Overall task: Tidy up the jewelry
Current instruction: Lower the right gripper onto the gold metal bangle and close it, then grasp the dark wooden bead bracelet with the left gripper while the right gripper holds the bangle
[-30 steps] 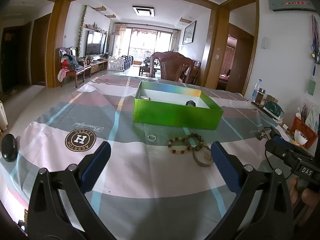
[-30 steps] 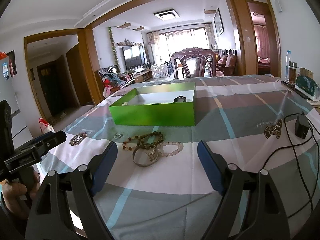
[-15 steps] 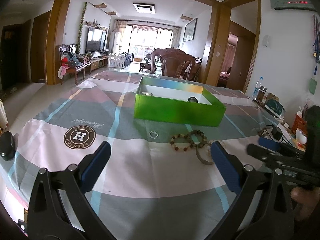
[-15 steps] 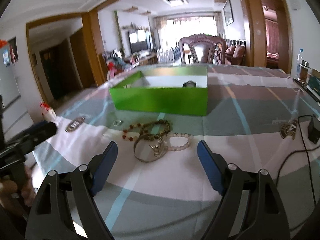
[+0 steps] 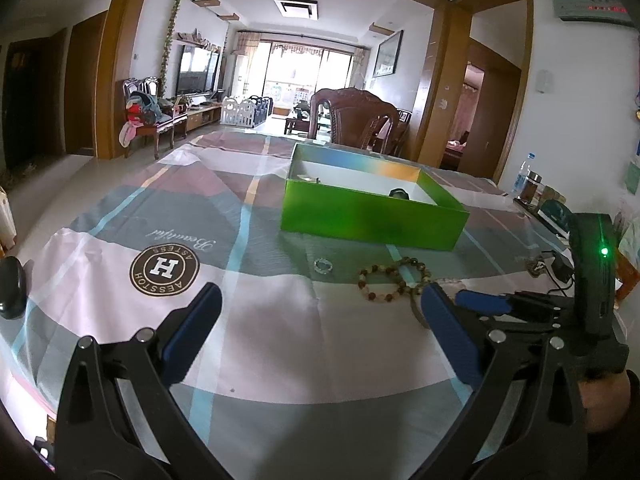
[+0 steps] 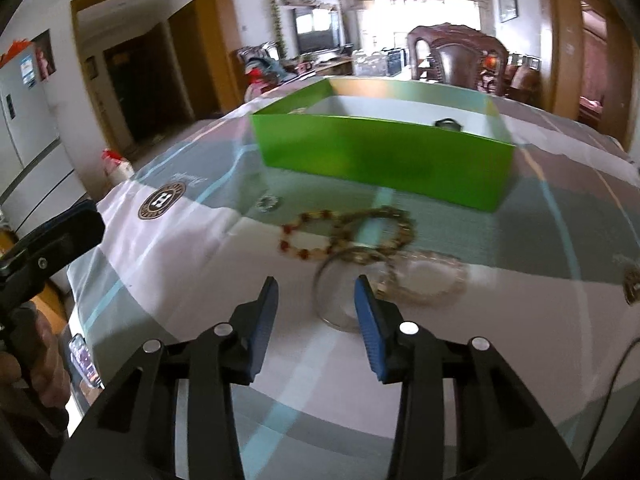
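An open green box (image 5: 372,216) stands mid-table with a small dark item (image 6: 446,123) inside. In front of it lie a small ring (image 5: 323,266), a red-and-white bead bracelet (image 6: 304,236), a brown bead bracelet (image 6: 384,224), a clear bead bracelet (image 6: 432,280) and a silver bangle (image 6: 340,316). My right gripper (image 6: 317,286) hovers low at the bangle's near left rim. Its jaws are closing, and its pads are not pressing on anything. The picture is blurred there. My left gripper (image 5: 320,296) is wide open over bare cloth, short of the ring.
A checked cloth (image 5: 280,340) covers the table. A charger and cable (image 5: 560,268) lie at the right, and bottles (image 5: 526,178) stand beyond. A black object (image 5: 12,288) sits at the left edge. A phone (image 6: 82,360) lies below. A wooden chair (image 5: 356,116) stands behind the box.
My right gripper came forward and down to the bangle, tilted further down, and its jaws narrowed by about half. It reaches further into the left wrist view. The left gripper shifted slightly.
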Demonstrator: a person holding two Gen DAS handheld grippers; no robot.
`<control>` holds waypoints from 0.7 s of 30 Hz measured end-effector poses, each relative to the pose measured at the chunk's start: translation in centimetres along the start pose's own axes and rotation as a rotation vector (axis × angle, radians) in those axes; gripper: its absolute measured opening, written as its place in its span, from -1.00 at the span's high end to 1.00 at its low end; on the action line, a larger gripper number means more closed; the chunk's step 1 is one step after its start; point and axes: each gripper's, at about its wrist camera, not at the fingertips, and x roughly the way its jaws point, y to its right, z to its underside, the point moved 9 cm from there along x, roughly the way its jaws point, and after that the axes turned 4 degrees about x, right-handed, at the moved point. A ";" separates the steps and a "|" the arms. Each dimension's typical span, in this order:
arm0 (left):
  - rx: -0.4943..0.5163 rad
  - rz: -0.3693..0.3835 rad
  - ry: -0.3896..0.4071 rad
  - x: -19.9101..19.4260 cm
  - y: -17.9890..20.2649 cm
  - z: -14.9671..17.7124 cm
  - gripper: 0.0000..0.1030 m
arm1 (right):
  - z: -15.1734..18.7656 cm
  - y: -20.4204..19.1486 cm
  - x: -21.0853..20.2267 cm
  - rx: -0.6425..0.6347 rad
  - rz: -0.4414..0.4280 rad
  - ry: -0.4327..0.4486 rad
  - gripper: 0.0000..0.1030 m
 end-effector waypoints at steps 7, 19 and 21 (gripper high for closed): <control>-0.003 -0.003 -0.006 0.4 -0.5 -0.1 -0.92 | 0.1 0.0 4.0 0.002 0.000 -0.133 0.73; 0.045 0.083 -0.102 3.6 2.5 -0.6 -0.90 | -2.4 2.9 -4.5 0.136 -0.089 0.120 0.95; 0.066 0.111 -0.133 5.2 4.2 -0.9 -0.82 | -2.4 4.0 -6.1 0.160 -0.074 0.145 0.94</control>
